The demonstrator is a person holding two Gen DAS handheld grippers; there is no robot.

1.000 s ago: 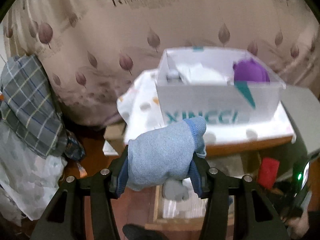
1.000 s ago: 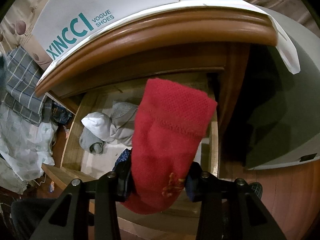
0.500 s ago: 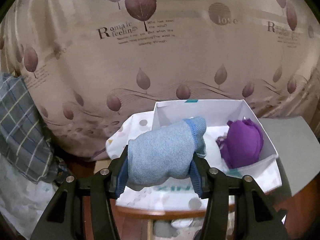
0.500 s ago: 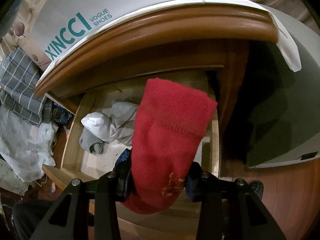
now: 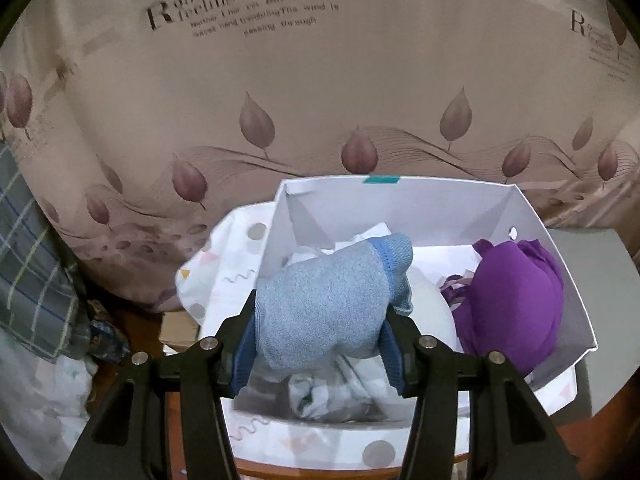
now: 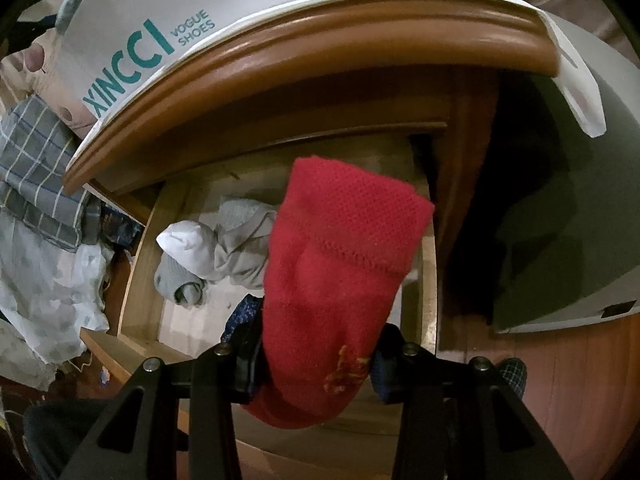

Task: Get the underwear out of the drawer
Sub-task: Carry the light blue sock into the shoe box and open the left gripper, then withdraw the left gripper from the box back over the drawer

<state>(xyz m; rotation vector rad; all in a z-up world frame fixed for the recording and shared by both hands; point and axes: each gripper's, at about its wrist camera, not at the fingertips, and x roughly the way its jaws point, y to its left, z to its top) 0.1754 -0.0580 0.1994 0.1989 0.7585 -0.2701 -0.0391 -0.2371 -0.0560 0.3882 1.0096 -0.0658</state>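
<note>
**Both grippers clamped on cloth**

Left wrist view: the left gripper grips a pale blue knit bundle with a darker blue band, low in the frame over the white box. It hides part of the box's contents; a purple garment lies at right.

Right wrist view: the right gripper pinches a red knit piece at centre, covering part of the open drawer. Grey and white clothes lie at the drawer's left.

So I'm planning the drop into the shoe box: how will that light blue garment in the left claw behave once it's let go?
The light blue garment bulges softly between the left claw pads, so it is probably floppy and light. Its knit surface looks grippy, so it is unlikely to slide. It would likely slump onto the clothes in the white shoe box rather than roll.
</note>
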